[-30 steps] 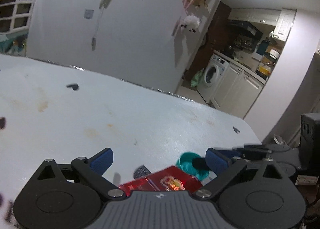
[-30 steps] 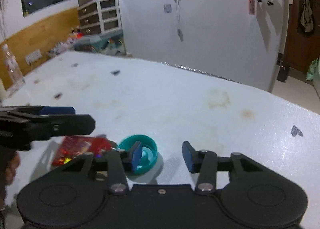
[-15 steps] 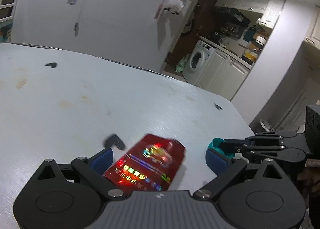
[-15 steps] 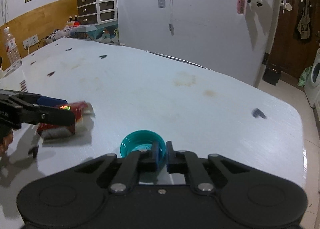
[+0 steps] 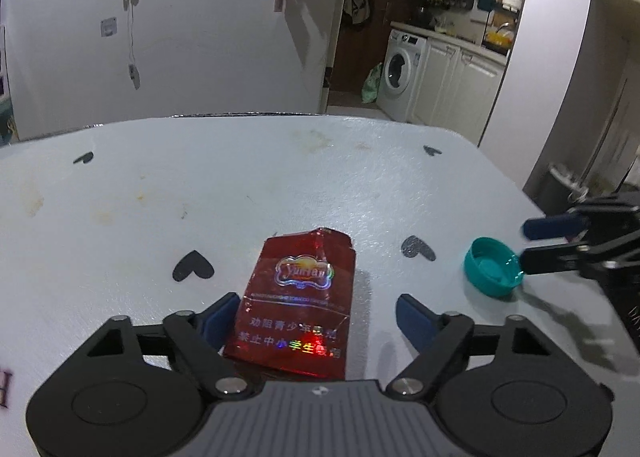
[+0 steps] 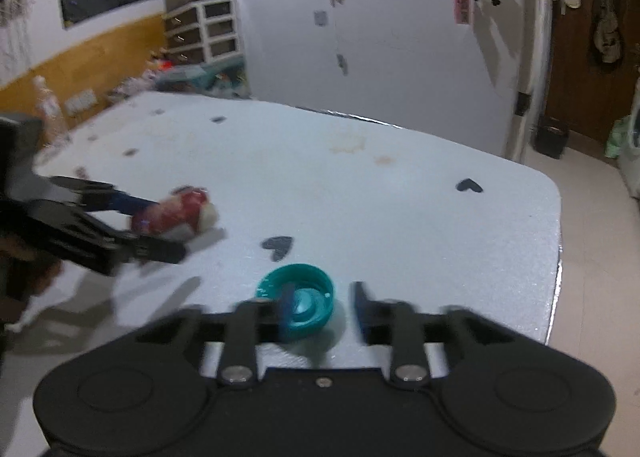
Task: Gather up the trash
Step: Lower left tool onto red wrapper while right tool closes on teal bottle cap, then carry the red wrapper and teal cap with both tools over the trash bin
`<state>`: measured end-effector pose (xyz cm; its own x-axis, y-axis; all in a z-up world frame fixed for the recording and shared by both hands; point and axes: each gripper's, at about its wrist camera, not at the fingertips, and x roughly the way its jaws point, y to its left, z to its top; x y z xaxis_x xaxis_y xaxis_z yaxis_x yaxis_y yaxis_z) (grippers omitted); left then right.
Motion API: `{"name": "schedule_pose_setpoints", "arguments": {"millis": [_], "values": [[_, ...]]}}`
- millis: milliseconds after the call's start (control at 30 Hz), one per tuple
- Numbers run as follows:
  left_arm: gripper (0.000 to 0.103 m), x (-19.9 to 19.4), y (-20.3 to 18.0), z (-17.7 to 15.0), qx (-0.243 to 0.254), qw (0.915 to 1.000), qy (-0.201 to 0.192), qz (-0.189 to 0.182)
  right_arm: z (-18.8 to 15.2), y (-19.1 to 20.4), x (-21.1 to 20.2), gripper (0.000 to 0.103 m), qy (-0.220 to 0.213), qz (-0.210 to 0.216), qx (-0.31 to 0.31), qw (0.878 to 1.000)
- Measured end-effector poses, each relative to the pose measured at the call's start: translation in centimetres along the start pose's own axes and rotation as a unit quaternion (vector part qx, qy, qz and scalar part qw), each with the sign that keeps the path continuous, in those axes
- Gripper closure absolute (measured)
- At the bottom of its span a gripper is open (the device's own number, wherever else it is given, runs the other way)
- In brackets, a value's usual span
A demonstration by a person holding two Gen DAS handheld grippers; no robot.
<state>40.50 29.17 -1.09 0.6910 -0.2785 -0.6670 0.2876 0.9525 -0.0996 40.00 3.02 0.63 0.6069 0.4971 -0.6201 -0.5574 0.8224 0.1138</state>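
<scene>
we see a white table [image 5: 280, 177] printed with small dark hearts [image 5: 193, 265] and marked by a few brownish stains. the red packet [image 5: 296, 301] lies flat on the table between the two fingers of our left gripper [image 5: 316, 315]. its left finger [image 5: 218, 315] touches the packet's edge, while the right finger [image 5: 416, 321] stands clear of it, so the jaws are spread and have just been closing around the packet without pinching it. from the right wrist view the same red packet [image 6: 172, 213] appears blurred between the left gripper's fingers [image 6: 132, 225].

the teal cap [image 6: 298, 301] sits open side up near the table's right edge. our right gripper [image 6: 324, 305] has its jaws parted, having just been opening; its left finger [image 6: 286, 307] overlaps the inside of the cap and the right finger [image 6: 362, 305] stands just outside the rim, apart from it. in the left wrist view the cap [image 5: 494, 271] lies at the right gripper's fingertips [image 5: 532, 243].
</scene>
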Motion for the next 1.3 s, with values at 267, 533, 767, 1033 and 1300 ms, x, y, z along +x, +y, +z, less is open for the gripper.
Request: {"name": "schedule_pose_setpoints", "arguments": {"millis": [267,533,767,1033,1300], "values": [[0.039,0.6,-1.1,0.5,0.024,0.9986,0.008,0.047,-0.4,1.3,1.1,0.032,0.009,0.005,-0.028,1.000],[0.047,0.6,-1.3,0.7,0.024,0.9981,0.005,0.056,-0.5,3.3,3.5,0.038,0.014,-0.017,-0.048,0.999],[0.048,0.8,-1.9,0.6,0.026,0.9976,0.003,0.064,-0.7,3.1,2.8,0.053,0.009,-0.029,-0.051,0.998],[0.049,0.3,-3.1,0.8,0.019,0.9964,-0.011,0.082,-1.1,1.5,0.8,0.053,-0.019,-0.048,-0.028,0.998],[0.049,-0.5,-7.0,1.6,0.028,0.9966,-0.032,0.070,-1.6,-1.6,-2.9,0.053,-0.043,-0.068,-0.002,0.997]]}}
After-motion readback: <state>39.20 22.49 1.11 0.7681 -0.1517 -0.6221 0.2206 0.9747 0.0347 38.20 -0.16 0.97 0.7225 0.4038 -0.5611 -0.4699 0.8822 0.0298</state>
